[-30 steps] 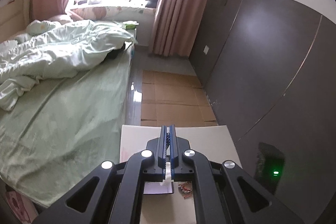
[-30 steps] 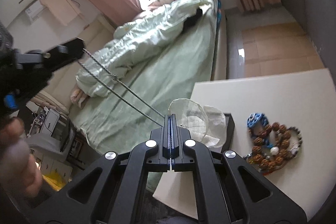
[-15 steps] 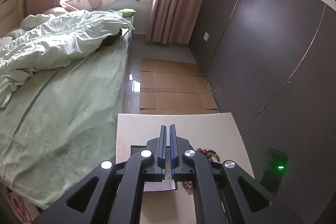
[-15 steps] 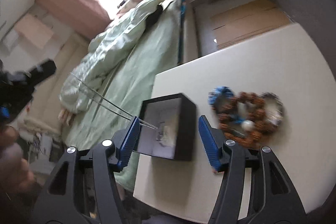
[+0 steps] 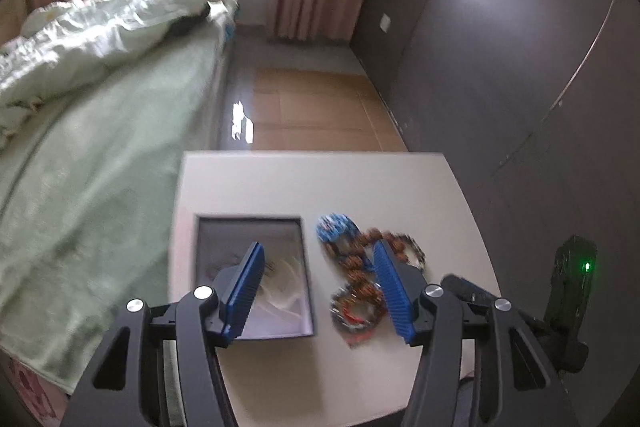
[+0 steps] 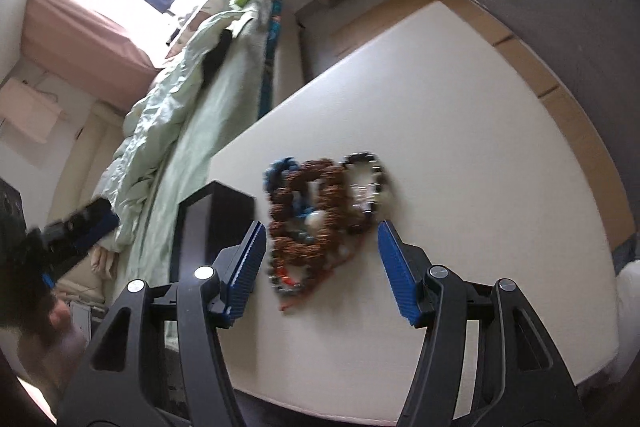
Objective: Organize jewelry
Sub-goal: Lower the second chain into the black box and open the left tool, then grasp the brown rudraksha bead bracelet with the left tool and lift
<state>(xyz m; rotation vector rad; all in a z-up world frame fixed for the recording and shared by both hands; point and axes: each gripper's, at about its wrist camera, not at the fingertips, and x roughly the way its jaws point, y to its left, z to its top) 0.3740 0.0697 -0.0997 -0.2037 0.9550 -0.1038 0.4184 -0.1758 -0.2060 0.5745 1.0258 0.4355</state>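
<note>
Claws hovering above white table (image 5: pixel 360 183): left claw (image 5: pixel 320 287) opening, gripping nothing; right claw (image 6: pixel 322 267) released, empty. Beaded bracelets (image 6: pixel 320 219) lying mid-frame, just right of black box (image 5: pixel 252 275).

1. A cream-white table (image 5: pixel 304 187) stands beside a bed and carries everything here.
2. An open black box (image 5: pixel 252 223) rests on it near the bed-side edge, pale cloth and a thin chain inside.
3. Just beside the box lies a heap of beaded bracelets (image 6: pixel 320 211): blue, brown, and black-and-white.
</note>
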